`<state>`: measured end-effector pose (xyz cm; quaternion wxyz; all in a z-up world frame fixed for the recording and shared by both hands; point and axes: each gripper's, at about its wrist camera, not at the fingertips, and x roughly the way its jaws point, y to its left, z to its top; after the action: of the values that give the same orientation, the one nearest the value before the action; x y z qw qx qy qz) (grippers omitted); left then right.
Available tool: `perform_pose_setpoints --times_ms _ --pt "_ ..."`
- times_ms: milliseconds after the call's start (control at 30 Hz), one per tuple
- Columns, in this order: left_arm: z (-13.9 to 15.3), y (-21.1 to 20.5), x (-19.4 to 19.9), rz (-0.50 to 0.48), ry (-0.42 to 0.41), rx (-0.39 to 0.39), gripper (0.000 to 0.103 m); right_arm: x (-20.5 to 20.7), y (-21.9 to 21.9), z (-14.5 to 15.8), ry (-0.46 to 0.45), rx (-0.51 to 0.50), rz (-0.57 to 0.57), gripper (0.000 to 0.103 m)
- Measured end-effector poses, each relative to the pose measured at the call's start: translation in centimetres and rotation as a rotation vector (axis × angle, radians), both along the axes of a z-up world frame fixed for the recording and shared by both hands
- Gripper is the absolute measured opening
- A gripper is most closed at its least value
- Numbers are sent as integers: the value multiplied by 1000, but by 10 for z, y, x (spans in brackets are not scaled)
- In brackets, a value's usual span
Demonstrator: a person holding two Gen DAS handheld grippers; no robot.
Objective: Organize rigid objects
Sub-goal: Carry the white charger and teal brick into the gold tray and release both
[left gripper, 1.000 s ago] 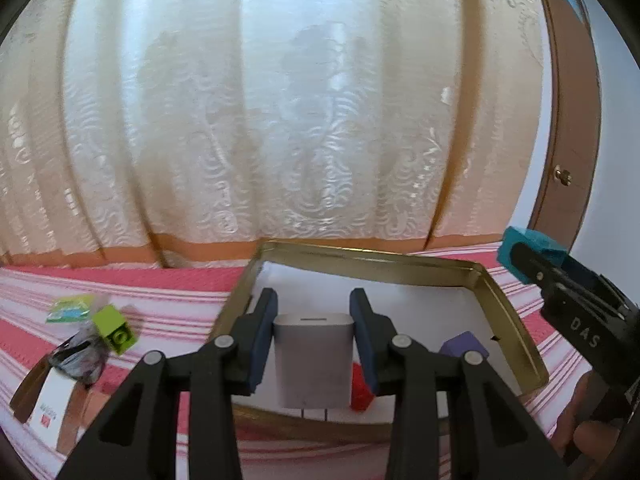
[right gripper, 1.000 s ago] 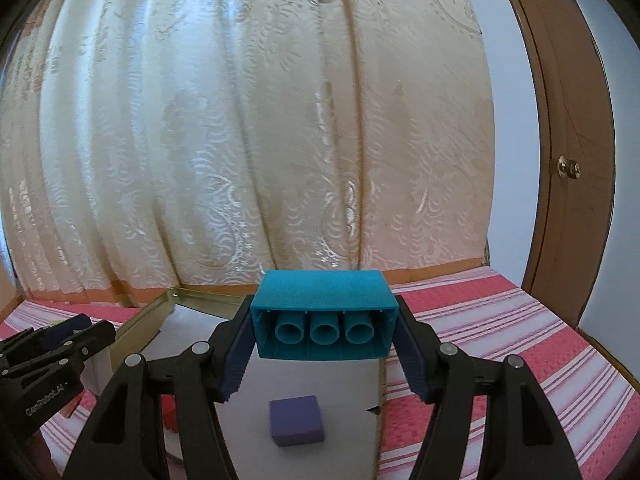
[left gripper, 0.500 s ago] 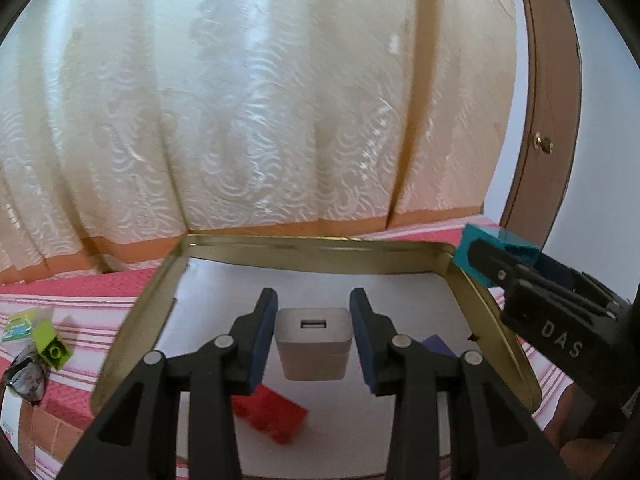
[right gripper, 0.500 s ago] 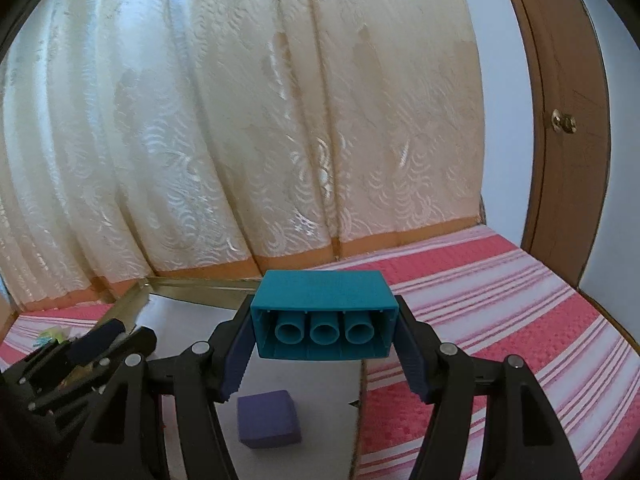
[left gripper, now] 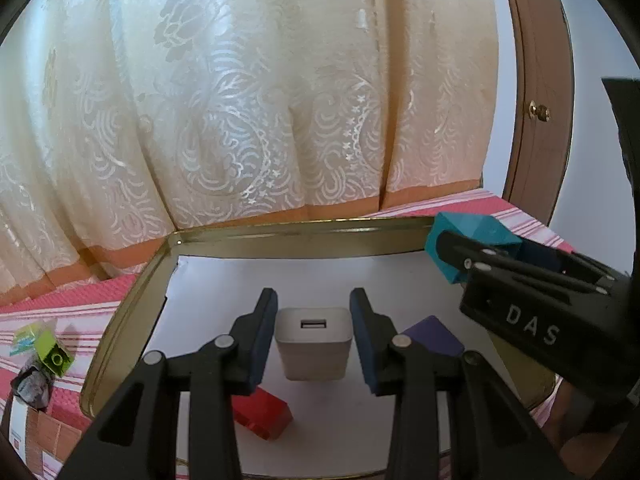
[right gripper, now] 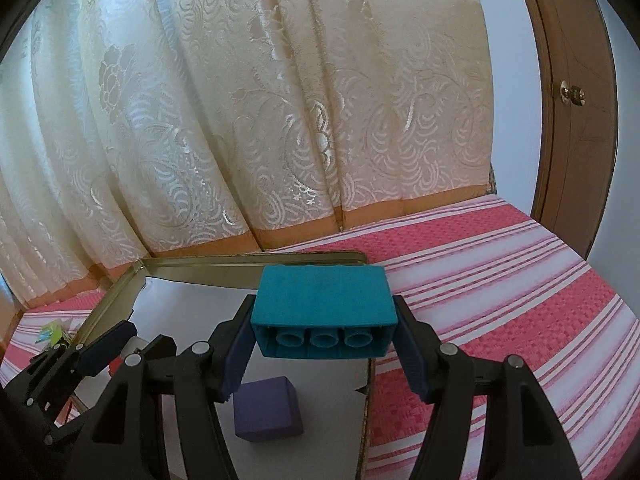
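My left gripper (left gripper: 314, 312) stands over the gold-rimmed tray (left gripper: 280, 230). A white USB charger (left gripper: 314, 342) sits between its fingers with a gap on each side. My right gripper (right gripper: 322, 330) is shut on a teal building brick (right gripper: 322, 302), held above the tray's right part (right gripper: 256, 258); the brick also shows in the left wrist view (left gripper: 468, 240). A purple cube (right gripper: 268, 410) and a red brick (left gripper: 264, 414) lie on the tray's white floor.
A lime green brick (left gripper: 52, 354), a dark crumpled wrapper (left gripper: 32, 386) and a small packet (left gripper: 24, 338) lie left of the tray on the red striped cloth (right gripper: 500, 280). A cream curtain (left gripper: 260, 100) hangs behind. A wooden door (right gripper: 576, 100) stands at right.
The left gripper has moved further over the tray and opened off the charger, which now rests on the tray floor. The right gripper has tilted down with the teal brick still held.
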<state>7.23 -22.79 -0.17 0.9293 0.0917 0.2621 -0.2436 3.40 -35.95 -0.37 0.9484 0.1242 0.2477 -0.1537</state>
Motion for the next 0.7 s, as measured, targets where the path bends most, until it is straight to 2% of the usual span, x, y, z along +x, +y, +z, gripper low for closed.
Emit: perform_pose_setpoints --times_ms 300,333,400,433,467,500,567,700 --pt "-2 0 0 22 -19 10 37 2 4 0 -20 -4 26 67" --pt "-2 0 1 29 -24 13 37 1 4 1 -30 7 37 69" --pt "0 2 -1 58 -47 15 38 1 5 1 -44 39 73 80" --pt "2 3 -2 66 -60 9 44 1 6 2 -47 46 83 85" --pt "3 4 -4 69 -66 6 58 -1 7 5 -64 57 101 85" --pt "6 5 -7 77 -78 2 68 -3 7 7 -78 59 106 85" --pt "11 6 -12 97 -111 -8 102 -7 9 11 -109 49 98 86" --pt "18 10 -20 115 -152 -22 103 -13 10 15 -138 25 55 88"
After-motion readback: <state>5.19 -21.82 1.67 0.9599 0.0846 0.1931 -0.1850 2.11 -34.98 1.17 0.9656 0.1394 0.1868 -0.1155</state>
